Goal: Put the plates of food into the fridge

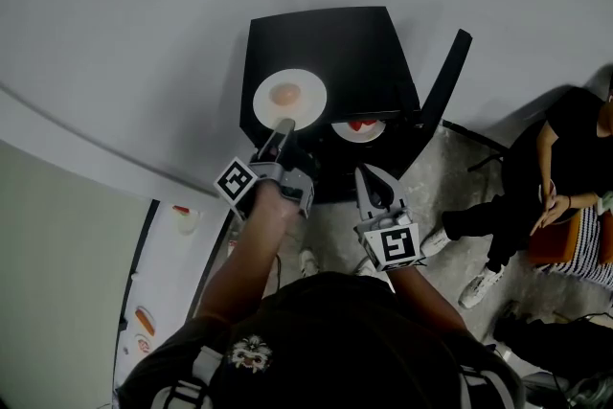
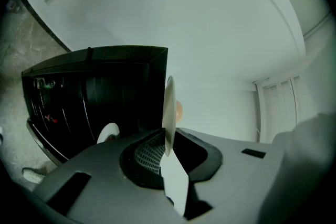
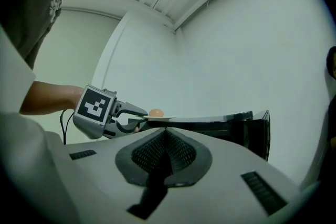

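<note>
A white plate (image 1: 289, 98) with a round pinkish piece of food (image 1: 285, 94) is level over the top of the black fridge (image 1: 326, 43). Whether it rests on the fridge I cannot tell. My left gripper (image 1: 283, 129) is shut on the plate's near rim. In the left gripper view the plate (image 2: 168, 107) runs edge-on between the jaws. In the right gripper view the left gripper (image 3: 139, 119) pinches the plate (image 3: 157, 118). A second plate with red food (image 1: 359, 126) sits inside the fridge. My right gripper (image 1: 376, 187) hangs shut and holds nothing in front of the fridge opening.
The fridge door (image 1: 445, 81) stands open to the right. A person (image 1: 565, 168) sits at the right, their feet (image 1: 479, 287) on the floor nearby. A white table (image 1: 168, 273) at the lower left holds more plates of food. A pale wall rises behind the fridge.
</note>
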A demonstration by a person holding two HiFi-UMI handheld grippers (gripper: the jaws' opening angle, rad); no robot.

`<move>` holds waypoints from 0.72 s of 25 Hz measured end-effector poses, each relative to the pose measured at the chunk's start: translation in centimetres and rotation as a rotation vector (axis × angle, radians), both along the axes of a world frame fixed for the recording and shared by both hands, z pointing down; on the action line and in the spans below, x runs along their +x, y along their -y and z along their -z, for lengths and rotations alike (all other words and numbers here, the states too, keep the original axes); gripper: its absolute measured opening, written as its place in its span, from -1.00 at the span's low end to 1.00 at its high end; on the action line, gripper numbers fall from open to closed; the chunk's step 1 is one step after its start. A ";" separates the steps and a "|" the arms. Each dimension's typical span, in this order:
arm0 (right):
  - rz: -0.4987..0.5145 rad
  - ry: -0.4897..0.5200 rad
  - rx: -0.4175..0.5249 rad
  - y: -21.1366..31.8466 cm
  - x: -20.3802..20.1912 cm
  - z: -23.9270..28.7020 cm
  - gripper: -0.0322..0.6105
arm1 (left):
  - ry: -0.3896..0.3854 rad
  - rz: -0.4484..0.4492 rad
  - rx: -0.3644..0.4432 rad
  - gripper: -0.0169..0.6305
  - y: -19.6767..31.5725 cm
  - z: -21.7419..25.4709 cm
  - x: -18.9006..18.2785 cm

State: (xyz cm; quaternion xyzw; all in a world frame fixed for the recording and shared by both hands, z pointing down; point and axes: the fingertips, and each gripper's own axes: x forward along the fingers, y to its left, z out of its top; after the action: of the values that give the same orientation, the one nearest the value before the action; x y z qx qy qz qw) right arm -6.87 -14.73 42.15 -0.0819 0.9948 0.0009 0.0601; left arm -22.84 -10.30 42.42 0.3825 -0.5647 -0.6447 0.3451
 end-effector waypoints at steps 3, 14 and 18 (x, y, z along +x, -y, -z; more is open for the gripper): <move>0.006 0.001 -0.002 -0.4 -0.1 0.1 -0.82 | 0.004 0.001 0.000 -0.77 -0.1 0.2 0.0; 0.008 -0.047 -0.024 -0.2 -0.1 -2.0 -0.82 | 0.040 -0.021 -0.021 -0.82 -0.7 -0.2 1.4; 0.006 -0.038 -0.032 0.0 0.0 -1.9 -0.82 | 0.065 -0.039 -0.016 -0.83 -1.1 0.3 2.6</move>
State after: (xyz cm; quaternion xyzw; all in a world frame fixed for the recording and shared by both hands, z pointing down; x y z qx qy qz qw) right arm -6.92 -14.74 44.09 -0.0799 0.9959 -0.0135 0.0399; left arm -20.29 -9.20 42.09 0.4113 -0.5734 -0.6205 0.3420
